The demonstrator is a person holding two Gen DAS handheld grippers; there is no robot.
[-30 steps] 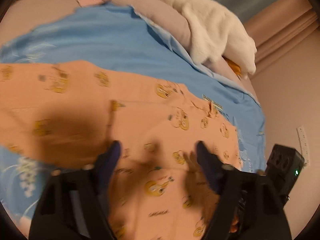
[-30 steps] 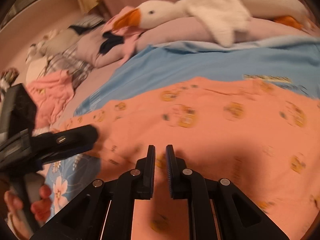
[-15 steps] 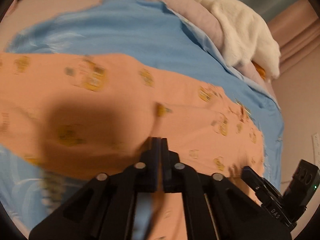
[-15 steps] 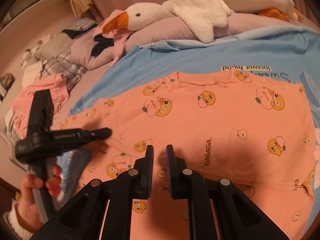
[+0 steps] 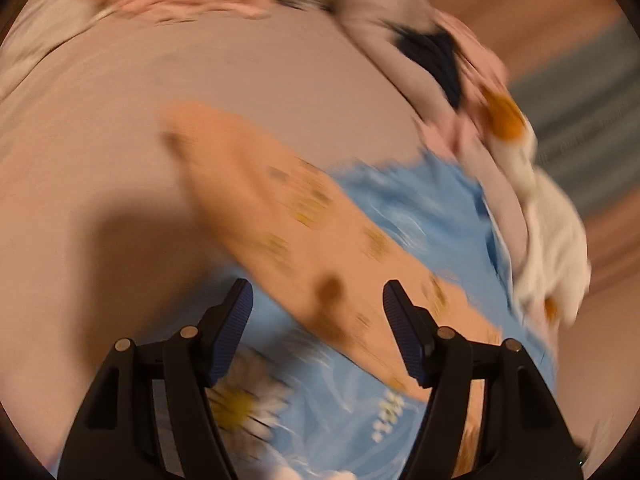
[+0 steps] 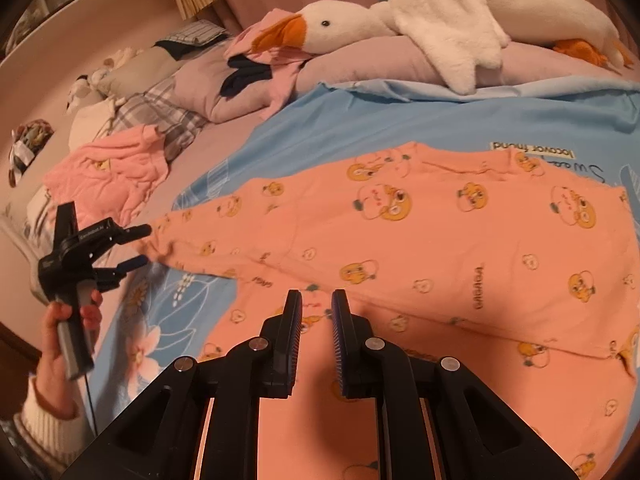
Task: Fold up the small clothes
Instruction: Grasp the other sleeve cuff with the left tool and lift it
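An orange child's top with yellow cartoon prints lies spread on a blue printed sheet on the bed. Its left sleeve stretches out to the left over the sheet's edge; that view is blurred. My left gripper is open and empty, just short of the sleeve's end; it shows in the right wrist view with its jaws around the cuff's tip. My right gripper hovers over the top's lower hem, jaws a narrow gap apart, holding nothing.
A white plush goose lies on mauve pillows at the back. A pink garment and plaid cloth lie at the left. Bare mauve bedsheet lies beyond the sleeve.
My left gripper was shut on the top half a second ago; now it has opened and swung left to the sleeve's end. The sleeve now lies stretched out. My right gripper has opened slightly.
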